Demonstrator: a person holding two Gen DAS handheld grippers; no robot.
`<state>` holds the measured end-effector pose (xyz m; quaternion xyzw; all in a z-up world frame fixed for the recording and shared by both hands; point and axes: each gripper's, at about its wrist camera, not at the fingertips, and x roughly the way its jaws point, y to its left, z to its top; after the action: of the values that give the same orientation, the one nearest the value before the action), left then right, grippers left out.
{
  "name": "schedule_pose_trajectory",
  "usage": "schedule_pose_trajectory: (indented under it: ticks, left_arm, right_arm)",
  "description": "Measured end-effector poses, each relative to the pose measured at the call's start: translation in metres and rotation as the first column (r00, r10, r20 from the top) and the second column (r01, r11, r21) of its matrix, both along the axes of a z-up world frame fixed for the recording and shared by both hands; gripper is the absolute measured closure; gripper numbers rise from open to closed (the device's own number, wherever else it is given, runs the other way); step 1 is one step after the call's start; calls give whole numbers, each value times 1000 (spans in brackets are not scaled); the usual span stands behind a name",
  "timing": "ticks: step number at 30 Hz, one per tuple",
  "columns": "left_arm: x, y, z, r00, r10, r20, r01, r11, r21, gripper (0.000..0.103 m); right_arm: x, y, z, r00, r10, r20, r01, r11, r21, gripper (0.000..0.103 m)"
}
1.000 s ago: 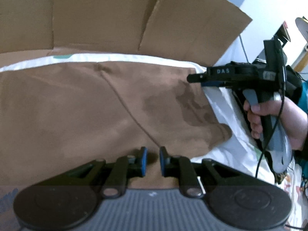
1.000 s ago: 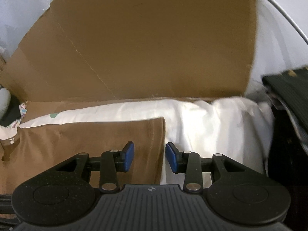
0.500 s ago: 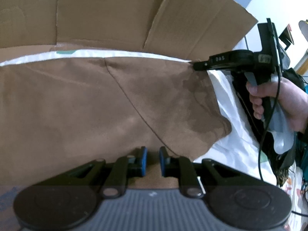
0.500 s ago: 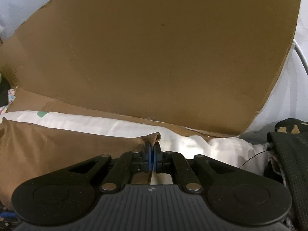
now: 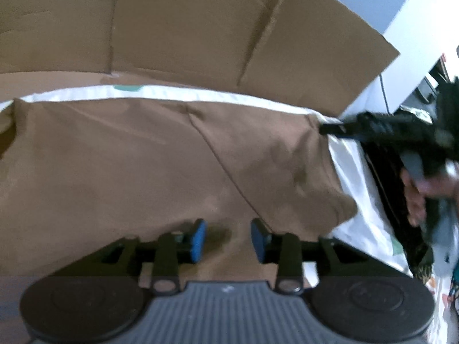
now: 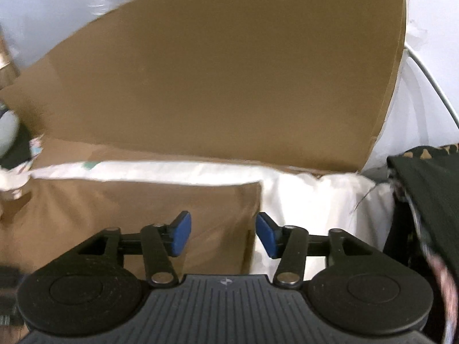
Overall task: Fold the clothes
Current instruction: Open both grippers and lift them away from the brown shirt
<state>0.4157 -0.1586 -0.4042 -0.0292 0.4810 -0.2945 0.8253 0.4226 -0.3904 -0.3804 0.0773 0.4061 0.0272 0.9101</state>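
Both grippers have released since half a second ago: the left gripper (image 5: 228,239) and right gripper (image 6: 222,235) each hold nothing, jaws opening, blue pads apart above the flat brown fabric garment (image 5: 149,166). Each tool points steeply downward. In the left view, a hand (image 5: 421,192) grips the right tool's handle near the garment's far right corner. This garment lies on a white sheet (image 6: 315,197), before an upright brown cardboard panel (image 6: 229,80).

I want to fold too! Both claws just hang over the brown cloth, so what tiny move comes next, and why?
Probably lift both claws clear. The left claw and right claw are opening with nothing pinched, and the brown cloth lies flat on the white sheet.
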Motion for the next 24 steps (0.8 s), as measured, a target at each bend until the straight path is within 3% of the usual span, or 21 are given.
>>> schedule_pose_trajectory:
  ticks: [8,11,13,17,24]
  left_arm:
    - [2,41,10,997,68,26,-69,998,11,60]
    - [0,66,12,994,99,42,-100,994,40,60]
    - [-3,86,13,992,112,62,-117,990,78,60]
    - [-4,134,11,981,183,60,-190,971,146,60]
    - [-7,214,17,958,281,66,-288,929,234,60]
  right_arm:
    - [-49,31,9,992,116,56,-114,992,-45,44]
    - [-53,47,2,984,171,40,-167,982,-83,44]
    - [-55,52,-8,982,191,10,-189,977,-97,50]
    - [-60,57,-26,976,213,-48,-217,967,-136,60]
    - [-65,47,-33,973,213,-93,-227,957,-182,61]
